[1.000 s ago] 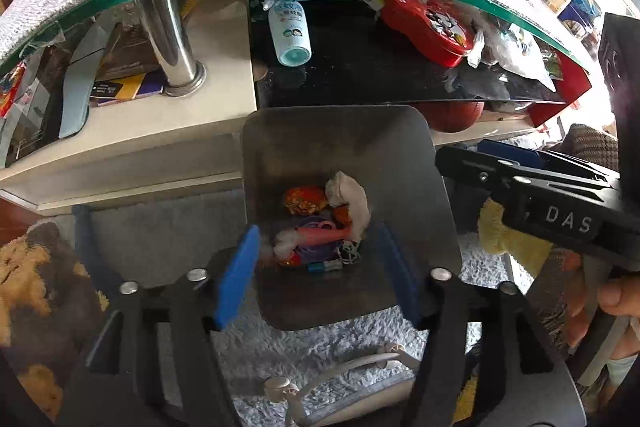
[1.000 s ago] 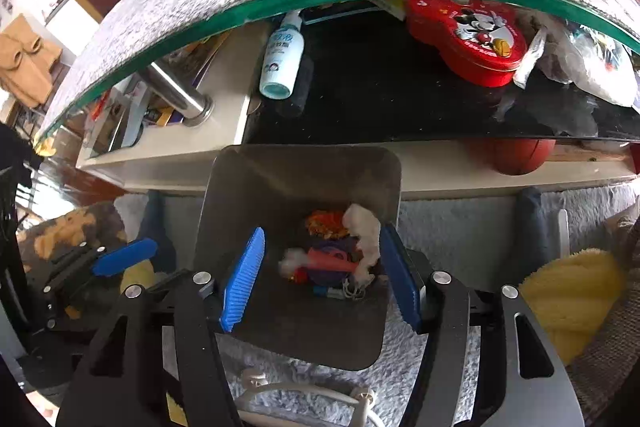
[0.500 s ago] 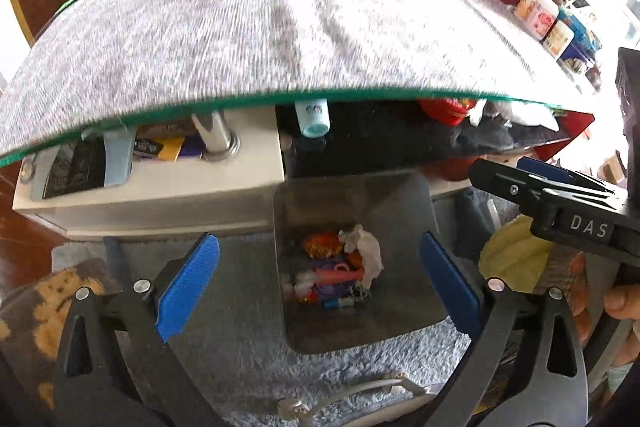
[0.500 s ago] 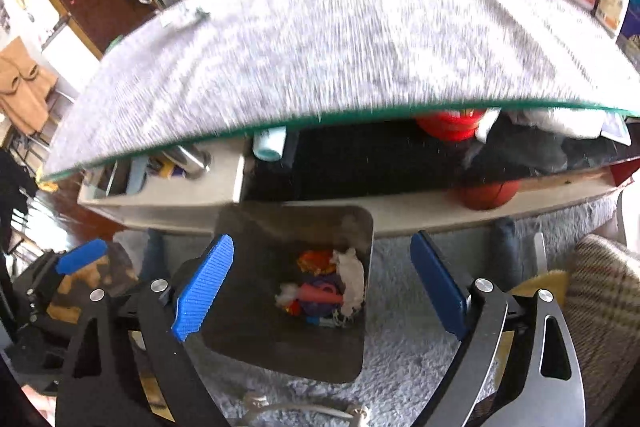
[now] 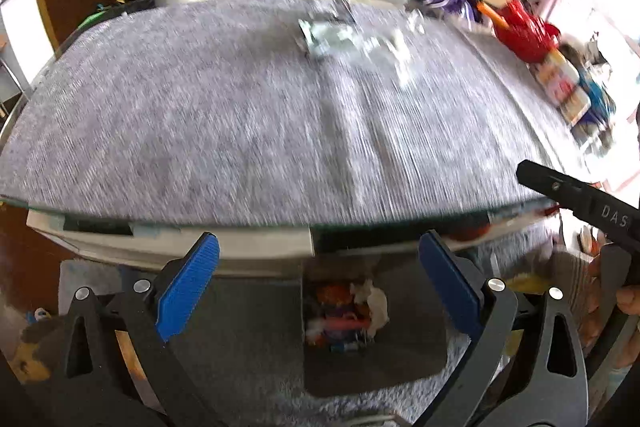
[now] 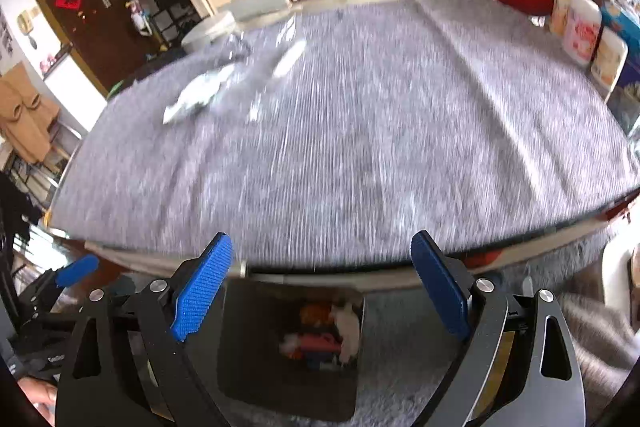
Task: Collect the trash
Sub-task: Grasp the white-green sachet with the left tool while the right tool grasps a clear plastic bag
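While spread, left hand-held gripper [image 5: 320,279] above bin [image 5: 400,359]

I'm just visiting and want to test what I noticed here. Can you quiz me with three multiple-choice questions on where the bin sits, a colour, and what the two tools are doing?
1. Where is the trash bin?
A. on the table
B. on the carpet below the table edge
C. on the far cabinet

2. What colour are the pads on the fingers?
A. blue
B. red
C. green

3. What state are the left gripper and right gripper in?
A. both open, holding nothing
B. both clamped on trash
C. one is holding a bottle

Answers: B, the bin stands on the floor under the grey table; A, the pads are blue; A, the fingers are spread with nothing between them.
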Motion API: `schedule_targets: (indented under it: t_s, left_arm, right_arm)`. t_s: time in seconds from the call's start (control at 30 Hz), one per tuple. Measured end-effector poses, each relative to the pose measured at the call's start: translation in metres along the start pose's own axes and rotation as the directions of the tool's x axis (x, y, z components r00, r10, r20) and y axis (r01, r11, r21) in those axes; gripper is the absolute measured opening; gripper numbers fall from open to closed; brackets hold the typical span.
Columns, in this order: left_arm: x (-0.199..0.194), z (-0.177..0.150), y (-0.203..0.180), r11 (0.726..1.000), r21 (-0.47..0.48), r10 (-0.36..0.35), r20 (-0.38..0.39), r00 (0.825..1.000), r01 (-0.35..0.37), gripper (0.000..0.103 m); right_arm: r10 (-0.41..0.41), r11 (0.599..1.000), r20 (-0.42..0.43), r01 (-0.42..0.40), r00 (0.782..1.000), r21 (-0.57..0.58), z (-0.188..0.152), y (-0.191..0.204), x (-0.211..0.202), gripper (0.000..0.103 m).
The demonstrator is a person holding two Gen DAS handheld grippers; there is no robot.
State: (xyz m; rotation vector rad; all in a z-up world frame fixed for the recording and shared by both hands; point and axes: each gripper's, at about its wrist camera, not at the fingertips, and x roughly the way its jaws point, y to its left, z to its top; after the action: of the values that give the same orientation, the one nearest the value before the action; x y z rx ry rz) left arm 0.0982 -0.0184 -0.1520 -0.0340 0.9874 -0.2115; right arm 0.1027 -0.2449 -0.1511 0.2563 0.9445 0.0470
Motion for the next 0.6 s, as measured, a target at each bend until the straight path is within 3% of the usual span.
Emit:
schedule_targets:
  t_s: [0.23,0.5,0.6]
  left_arm:
    - [0.005,0.046,0.007,0.998,0.011,0.061,0.055,0.997,-0.061,0.095]
    - [0.024,0.097,0.016,0.996,0.010,0.088,0.079,0.993,-0.089,0.095]
    - [0.028,0.110,0.020,0.995,0.012,0.096,0.087,0.992,-0.098,0.095]
  right_arm:
    - [0.014,1.000,0.034,-0.013,0.999,-0.024,0.051,0.011,0.025,0.091]
    - [0.056,0.996,-0.025,-0.057,0.998,-0.062,0.089,0.034,0.083,0.068]
    - [0.055,0.997,-0.045,-0.058,0.997,-0.060,0.097,0.038,0.103,0.066]
